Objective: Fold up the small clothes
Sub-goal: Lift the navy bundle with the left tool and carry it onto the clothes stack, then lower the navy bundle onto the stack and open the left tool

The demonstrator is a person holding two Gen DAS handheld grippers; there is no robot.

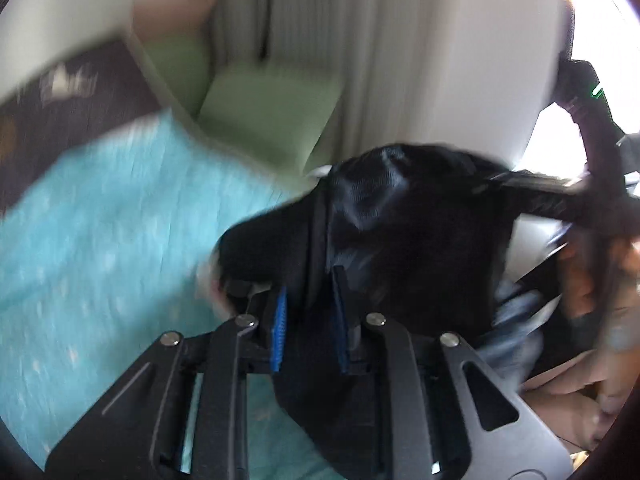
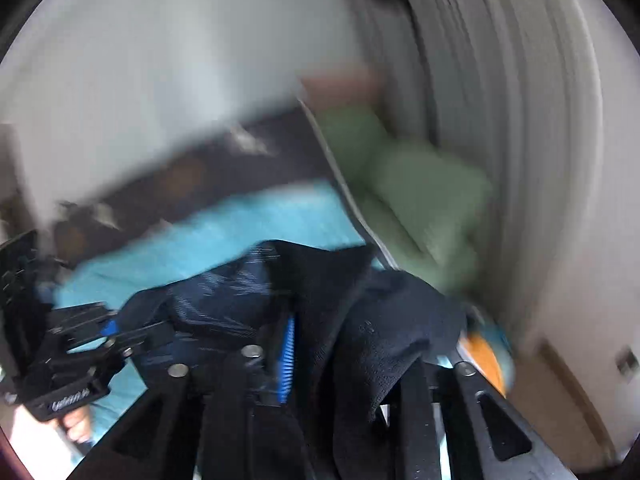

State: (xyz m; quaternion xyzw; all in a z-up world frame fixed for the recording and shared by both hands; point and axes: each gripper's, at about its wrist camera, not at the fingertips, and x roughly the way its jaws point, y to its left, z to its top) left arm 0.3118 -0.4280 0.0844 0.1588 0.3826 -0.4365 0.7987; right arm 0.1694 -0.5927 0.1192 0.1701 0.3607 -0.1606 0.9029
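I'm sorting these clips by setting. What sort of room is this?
Probably a bedroom at home: a turquoise bedsheet spreads under the dark garment, with a green cushioned seat beside it and long pale curtains behind. Blur makes it uncertain.

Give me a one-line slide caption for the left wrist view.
Left gripper clamps a black garment lifted above the turquoise bedspread, motion-blurred.

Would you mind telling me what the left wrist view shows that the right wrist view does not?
Only the left wrist view shows the person's clothed body at right. Only the right wrist view shows an orange item and the left gripper from outside. Both show the black garment draped between the fingers, the turquoise bedspread, the green cushion and the curtain.
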